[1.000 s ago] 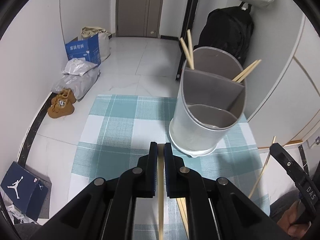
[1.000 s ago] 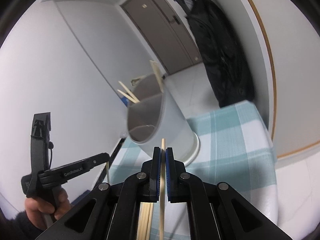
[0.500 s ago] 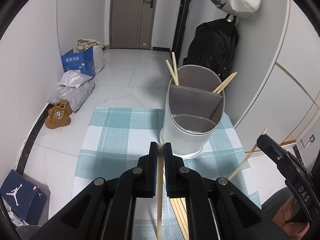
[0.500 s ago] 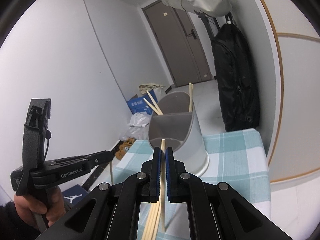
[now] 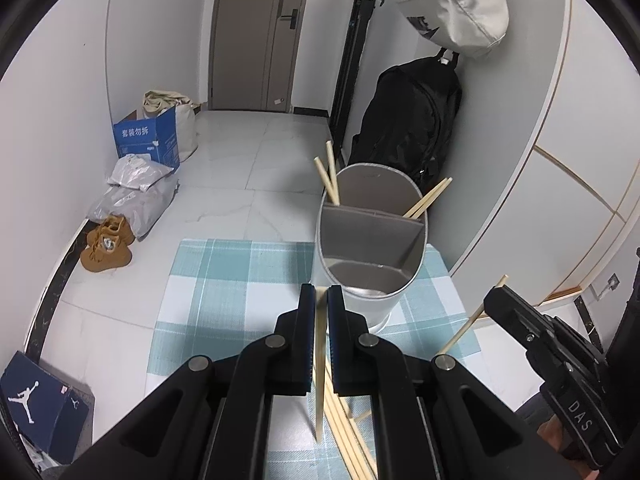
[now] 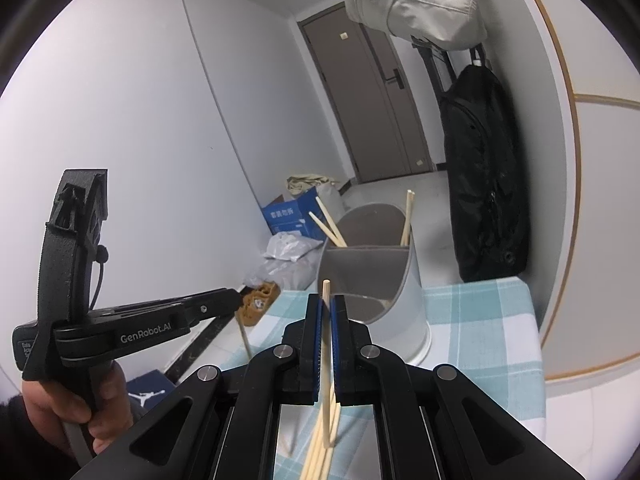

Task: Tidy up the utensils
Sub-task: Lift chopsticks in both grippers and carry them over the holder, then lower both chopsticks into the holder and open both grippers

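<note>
Chopsticks are what we hold: one wooden chopstick [image 5: 319,364] is clamped between the closed jaws of our left gripper [image 5: 321,296], its lower end hanging free above the cloth, and a second chopstick [image 6: 327,344] is pinched the same way in our right gripper [image 6: 327,304], its tip poking up just past the pads. Below both grippers we see a loose bundle of chopsticks [image 5: 348,436] lying on the blue-and-white checked tablecloth [image 5: 224,280]. Just ahead of us on that cloth stands the grey utensil holder [image 5: 372,248], divided into compartments; two pairs of chopsticks already lean out of its rear compartment, one pair at the left side [image 5: 329,178] and one at the right [image 5: 430,198], while the nearer compartments look bare. In the right wrist view we see a hand [image 6: 68,412] gripping the handle of the left gripper. Beyond the table we see a white tiled floor [image 5: 256,160], a blue cardboard box [image 5: 146,140], tan shoes [image 5: 106,244], a black backpack [image 5: 408,120] against the wall and a brown door [image 5: 256,32].
</note>
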`<state>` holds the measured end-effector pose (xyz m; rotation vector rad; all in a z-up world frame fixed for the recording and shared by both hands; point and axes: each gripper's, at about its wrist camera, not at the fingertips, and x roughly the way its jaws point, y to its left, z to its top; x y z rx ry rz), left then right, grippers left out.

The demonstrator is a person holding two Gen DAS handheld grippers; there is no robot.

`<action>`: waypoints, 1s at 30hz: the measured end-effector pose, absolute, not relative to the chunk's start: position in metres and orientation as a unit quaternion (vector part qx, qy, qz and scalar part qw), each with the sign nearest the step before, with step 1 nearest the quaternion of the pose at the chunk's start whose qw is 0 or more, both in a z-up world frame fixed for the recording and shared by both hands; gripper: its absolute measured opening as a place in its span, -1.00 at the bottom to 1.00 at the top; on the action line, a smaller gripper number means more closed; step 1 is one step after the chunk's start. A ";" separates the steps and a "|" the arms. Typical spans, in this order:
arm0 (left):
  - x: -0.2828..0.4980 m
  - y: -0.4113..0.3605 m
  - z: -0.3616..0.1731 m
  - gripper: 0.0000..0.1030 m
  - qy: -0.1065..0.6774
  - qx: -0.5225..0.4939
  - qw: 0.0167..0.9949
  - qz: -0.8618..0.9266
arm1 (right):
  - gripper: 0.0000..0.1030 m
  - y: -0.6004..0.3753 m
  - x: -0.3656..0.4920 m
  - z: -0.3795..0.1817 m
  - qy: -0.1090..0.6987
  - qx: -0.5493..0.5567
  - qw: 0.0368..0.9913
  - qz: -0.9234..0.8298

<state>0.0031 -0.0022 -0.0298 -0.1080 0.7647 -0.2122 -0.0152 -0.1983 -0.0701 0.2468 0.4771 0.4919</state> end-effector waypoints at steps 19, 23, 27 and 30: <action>0.032 -0.011 0.026 -0.96 0.352 -0.054 0.928 -0.114 | -0.93 -0.213 0.011 -0.017 0.200 0.132 0.940 0.245; 0.045 -0.012 0.047 -0.96 0.344 -0.055 0.930 -0.116 | -0.93 -0.221 0.025 0.003 0.191 0.142 0.941 0.240; 0.061 -0.016 0.066 -0.96 0.337 -0.053 0.933 -0.117 | -0.93 -0.226 0.042 0.021 0.182 0.144 0.943 0.236; 0.073 -0.019 0.078 -0.96 0.329 -0.052 0.935 -0.119 | -0.93 -0.231 0.056 0.033 0.176 0.147 0.945 0.231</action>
